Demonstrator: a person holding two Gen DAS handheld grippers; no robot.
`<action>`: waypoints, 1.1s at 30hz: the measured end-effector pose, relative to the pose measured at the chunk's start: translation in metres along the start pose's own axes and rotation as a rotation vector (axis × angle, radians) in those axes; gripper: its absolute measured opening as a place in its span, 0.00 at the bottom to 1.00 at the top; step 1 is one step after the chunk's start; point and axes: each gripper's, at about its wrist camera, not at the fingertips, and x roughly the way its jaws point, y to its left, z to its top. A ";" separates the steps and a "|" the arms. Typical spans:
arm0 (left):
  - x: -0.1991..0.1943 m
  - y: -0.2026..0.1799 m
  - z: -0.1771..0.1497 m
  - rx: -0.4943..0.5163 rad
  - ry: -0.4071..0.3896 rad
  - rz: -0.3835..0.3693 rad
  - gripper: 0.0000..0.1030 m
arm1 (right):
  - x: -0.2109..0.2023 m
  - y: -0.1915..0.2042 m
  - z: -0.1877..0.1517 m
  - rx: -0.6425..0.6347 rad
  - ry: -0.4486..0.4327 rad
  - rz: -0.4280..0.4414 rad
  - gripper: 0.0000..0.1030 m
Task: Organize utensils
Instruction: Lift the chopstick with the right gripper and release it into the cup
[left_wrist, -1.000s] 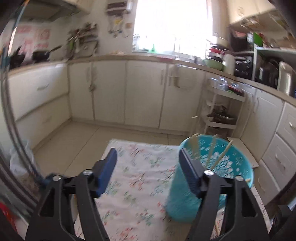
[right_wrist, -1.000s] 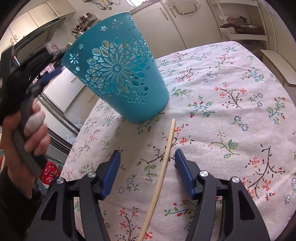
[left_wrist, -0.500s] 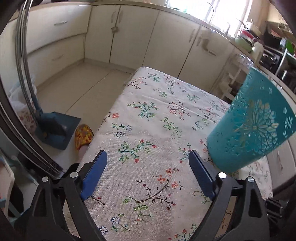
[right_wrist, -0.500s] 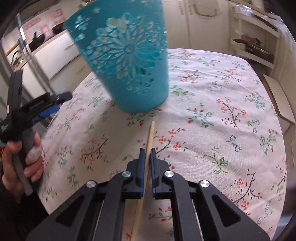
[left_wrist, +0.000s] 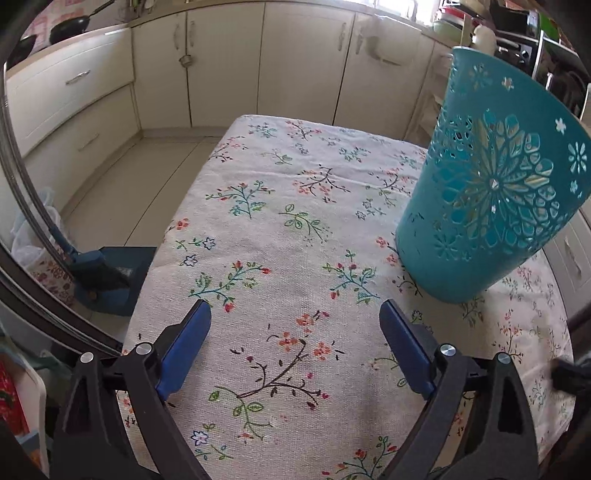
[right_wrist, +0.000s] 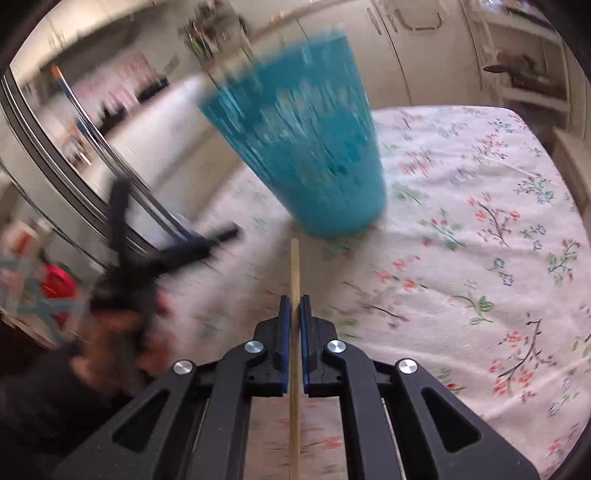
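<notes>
The right tool (right_wrist: 294, 306) is clamped on a wooden chopstick (right_wrist: 294, 273), its two blue pads pressed against the stick from either side. The chopstick runs straight out ahead of the pads, and its free tip ends just short of the base of a teal basket (right_wrist: 314, 155); whether the tip touches the basket cannot be told, as the right wrist view is smeared by motion. The stick's other end passes back between the tool's black arms and out of the bottom of the picture.

The left tool (left_wrist: 295, 343) is spread wide, its jaws having just been opening, and nothing lies between its pads: only the flowered cloth (left_wrist: 295, 206) shows in the gap. It hangs over the near part of the worktop (left_wrist: 236, 125), which that cloth covers entirely. In the right wrist view the same tool appears as a dark blur at the left, held in the person's hand (right_wrist: 118, 332).

The teal basket (left_wrist: 491, 206) stands on the cloth ahead and to the right of the left tool, clear of its right pad. Its side wall is pierced with a large flower pattern and small star cut-outs, and pale sticks show faintly through the holes.

Behind the worktop run cream cabinets (left_wrist: 295, 62) along the wall, and a blue dustpan (left_wrist: 110, 273) sits on the tiled floor (left_wrist: 122, 184) beside the left edge
</notes>
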 end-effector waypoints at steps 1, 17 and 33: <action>0.001 0.000 0.000 0.002 0.003 0.002 0.86 | -0.014 0.004 0.006 0.012 -0.044 0.044 0.06; 0.003 -0.001 0.000 0.001 0.012 0.002 0.88 | -0.030 0.066 0.187 -0.051 -0.575 -0.135 0.06; 0.006 0.000 0.000 -0.012 0.022 0.009 0.90 | 0.005 0.048 0.138 -0.158 -0.498 -0.316 0.10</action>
